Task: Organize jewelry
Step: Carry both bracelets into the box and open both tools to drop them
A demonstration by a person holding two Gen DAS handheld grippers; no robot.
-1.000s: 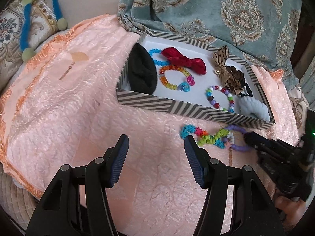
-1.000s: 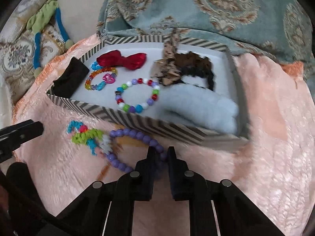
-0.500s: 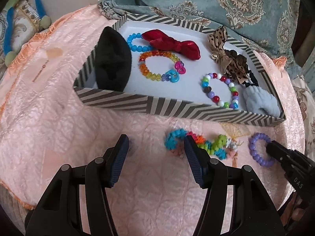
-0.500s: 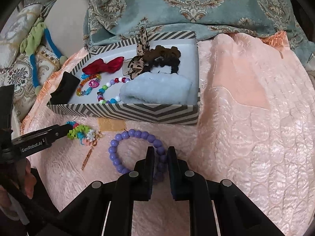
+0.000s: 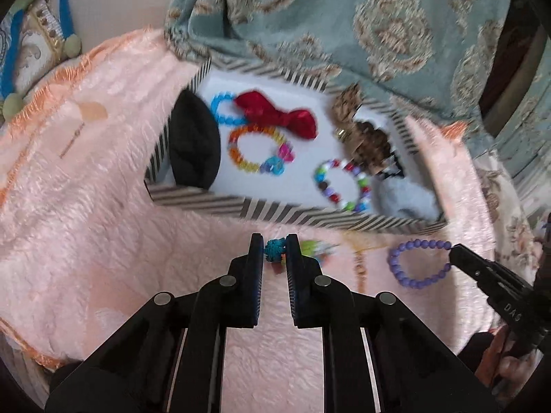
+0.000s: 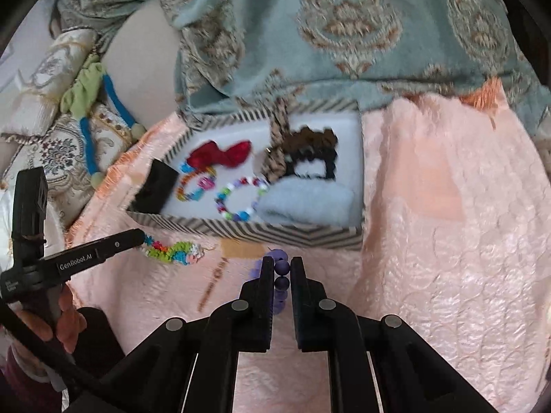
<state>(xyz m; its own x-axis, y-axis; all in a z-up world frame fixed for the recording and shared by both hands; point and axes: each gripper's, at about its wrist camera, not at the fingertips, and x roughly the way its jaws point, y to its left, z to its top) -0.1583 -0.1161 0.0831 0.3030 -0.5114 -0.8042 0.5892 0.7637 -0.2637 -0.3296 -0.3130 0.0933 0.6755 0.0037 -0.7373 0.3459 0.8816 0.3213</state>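
Five bead bracelets [image 5: 419, 263], one red bow [image 5: 275, 117], one striped box [image 5: 296, 214].

"GenRobot.AI" is printed in white on the left gripper [image 6: 143, 239]; "DAS" is read on the right gripper [image 5: 454, 248].

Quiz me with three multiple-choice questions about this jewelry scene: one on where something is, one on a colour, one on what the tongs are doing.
1. Where is the red satin bow?
A in the striped cardboard box
B on the pink blanket
C in the tongs

2. What colour is the bead bracelet in the right tongs?
A red
B purple
C white

3. The left tongs are:
A wide open
B shut on the multicoloured woven bracelet
C out of view

A: the bow lies on the box's white floor.
B: purple beads sit between the tips.
B: the tips pinch its teal end.
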